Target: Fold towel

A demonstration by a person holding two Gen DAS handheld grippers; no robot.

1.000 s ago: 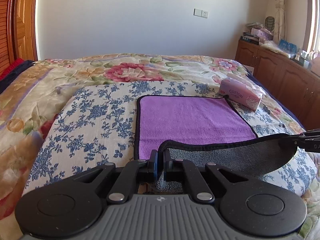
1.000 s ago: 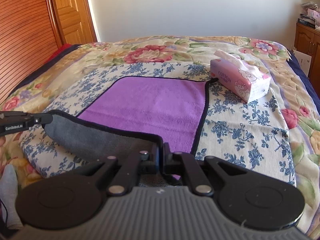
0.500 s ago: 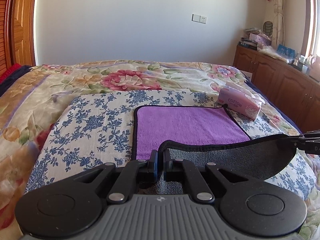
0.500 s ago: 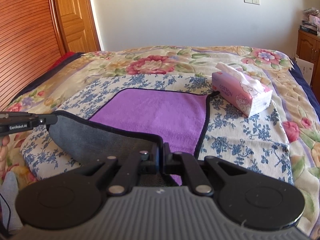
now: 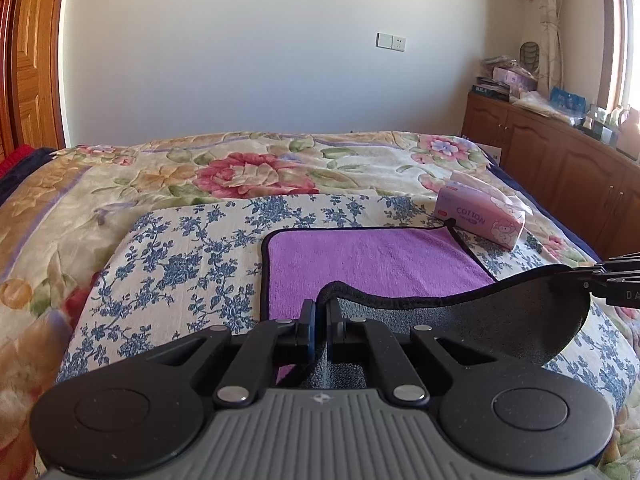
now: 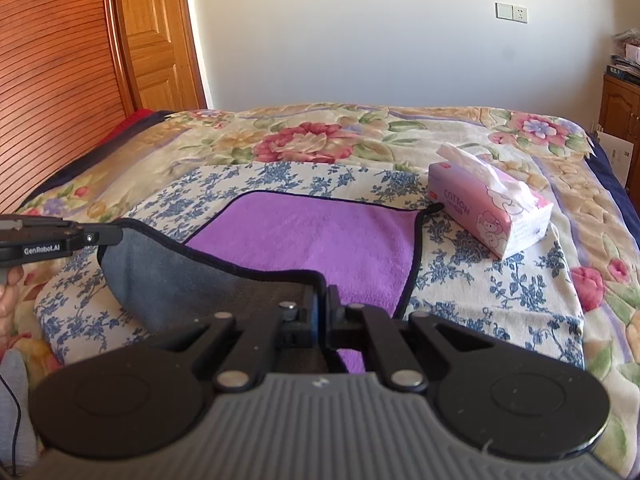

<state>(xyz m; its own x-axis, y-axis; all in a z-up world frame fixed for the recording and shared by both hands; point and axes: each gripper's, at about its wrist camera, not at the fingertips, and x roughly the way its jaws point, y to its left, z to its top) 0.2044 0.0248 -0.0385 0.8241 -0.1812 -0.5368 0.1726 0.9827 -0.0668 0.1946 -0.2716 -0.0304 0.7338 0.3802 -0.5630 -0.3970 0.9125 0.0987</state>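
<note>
Purple towel, edge pinched in left hand-held gripper

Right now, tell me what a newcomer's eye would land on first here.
The purple towel on the flowered bed, its near edge lifted with the grey underside showing, pinched at both corners by the left gripper and right gripper. A pink tissue pack sits by its far right corner.

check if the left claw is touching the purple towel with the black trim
Touching. The left wrist view shows the left claw shut on the lifted near edge of the purple towel with black trim, its grey underside turned up.
</note>
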